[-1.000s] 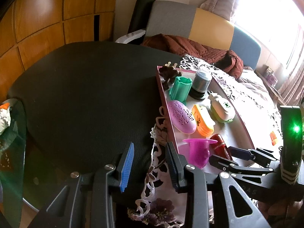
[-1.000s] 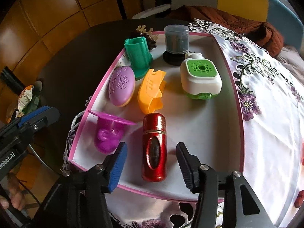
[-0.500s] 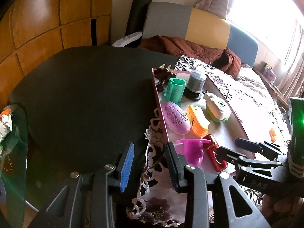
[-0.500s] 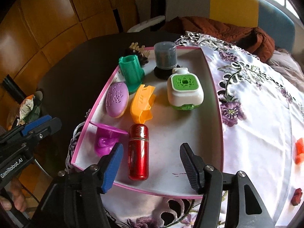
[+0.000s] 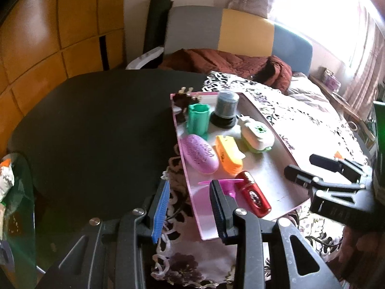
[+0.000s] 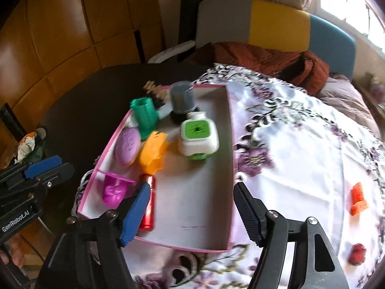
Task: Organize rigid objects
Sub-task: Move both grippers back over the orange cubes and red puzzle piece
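A pink-rimmed tray [image 6: 199, 200] holds a red metallic cylinder [image 6: 148, 213] lying near its front edge. It also holds a magenta cup [image 6: 113, 189], a purple oval case [image 6: 127, 147], an orange clip [image 6: 154, 154], a white and green device [image 6: 198, 139], a green cup [image 6: 144, 116] and a grey jar [image 6: 181, 97]. My right gripper [image 6: 191, 213] hovers over the tray's front and its jaws are opening. Only bare tray floor lies between them; the cylinder sits beside the blue pad. My left gripper [image 5: 189, 208] is open over the lace cloth at the tray's left front corner and holds nothing.
The tray [image 5: 272, 175] sits on a flowered cloth [image 6: 300, 159] over a dark round table [image 5: 96, 125]. A small orange piece [image 6: 358, 198] and a small red piece [image 6: 357, 254] lie on the cloth to the right. A brown hair clip [image 5: 185, 96] rests at the tray's far corner.
My right gripper has pulled back and up from the red cylinder and its jaws have spread wider. The cylinder stays lying in the tray. My left gripper has drawn back slightly.
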`<state>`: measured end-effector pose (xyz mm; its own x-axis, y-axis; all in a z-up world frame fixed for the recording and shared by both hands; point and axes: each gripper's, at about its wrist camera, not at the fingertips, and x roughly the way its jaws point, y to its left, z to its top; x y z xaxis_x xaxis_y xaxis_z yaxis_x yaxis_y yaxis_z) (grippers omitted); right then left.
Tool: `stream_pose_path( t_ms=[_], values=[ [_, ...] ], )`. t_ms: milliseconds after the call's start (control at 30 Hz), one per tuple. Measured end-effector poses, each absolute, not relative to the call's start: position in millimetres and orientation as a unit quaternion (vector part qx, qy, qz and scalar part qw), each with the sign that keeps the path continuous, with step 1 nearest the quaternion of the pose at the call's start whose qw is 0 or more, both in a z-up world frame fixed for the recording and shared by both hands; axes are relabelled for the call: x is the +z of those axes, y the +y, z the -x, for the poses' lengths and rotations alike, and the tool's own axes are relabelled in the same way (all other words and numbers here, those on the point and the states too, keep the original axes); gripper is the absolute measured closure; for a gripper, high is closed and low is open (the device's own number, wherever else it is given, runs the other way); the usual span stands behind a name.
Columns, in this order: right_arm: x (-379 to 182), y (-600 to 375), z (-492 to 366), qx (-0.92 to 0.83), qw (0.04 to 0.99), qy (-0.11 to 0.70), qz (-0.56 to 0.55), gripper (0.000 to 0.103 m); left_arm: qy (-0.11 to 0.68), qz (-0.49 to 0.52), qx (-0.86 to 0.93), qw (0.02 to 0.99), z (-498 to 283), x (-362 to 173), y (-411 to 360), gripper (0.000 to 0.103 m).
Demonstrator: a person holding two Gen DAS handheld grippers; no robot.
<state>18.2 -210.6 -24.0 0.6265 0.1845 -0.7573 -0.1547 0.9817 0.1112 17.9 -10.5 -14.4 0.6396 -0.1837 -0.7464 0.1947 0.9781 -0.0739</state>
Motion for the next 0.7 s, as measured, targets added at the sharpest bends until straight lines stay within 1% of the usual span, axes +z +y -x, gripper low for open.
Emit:
stream_pose_path(
  t_ms=[367, 600, 700],
  values=[
    [-7.9, -300.9, -21.7, 0.010, 0.914, 0.406, -0.030, 0.029, 0.404, -0.034, -0.135, 0.904, -20.9, -8.3, -38.4, 0.069],
    [11.8, -378.4, -23.4, -0.065, 0.923, 0.377, -0.034, 0.022, 0.398, -0.051, -0.160, 0.902, -22.7, -2.8, -62.1, 0.069],
    [11.7, -414.3, -21.8, -0.106, 0.922, 0.369, -0.044, 0.021, 0.396, -0.059, -0.174, 0.900, -21.7, -1.0, -74.7, 0.069]
  ],
)
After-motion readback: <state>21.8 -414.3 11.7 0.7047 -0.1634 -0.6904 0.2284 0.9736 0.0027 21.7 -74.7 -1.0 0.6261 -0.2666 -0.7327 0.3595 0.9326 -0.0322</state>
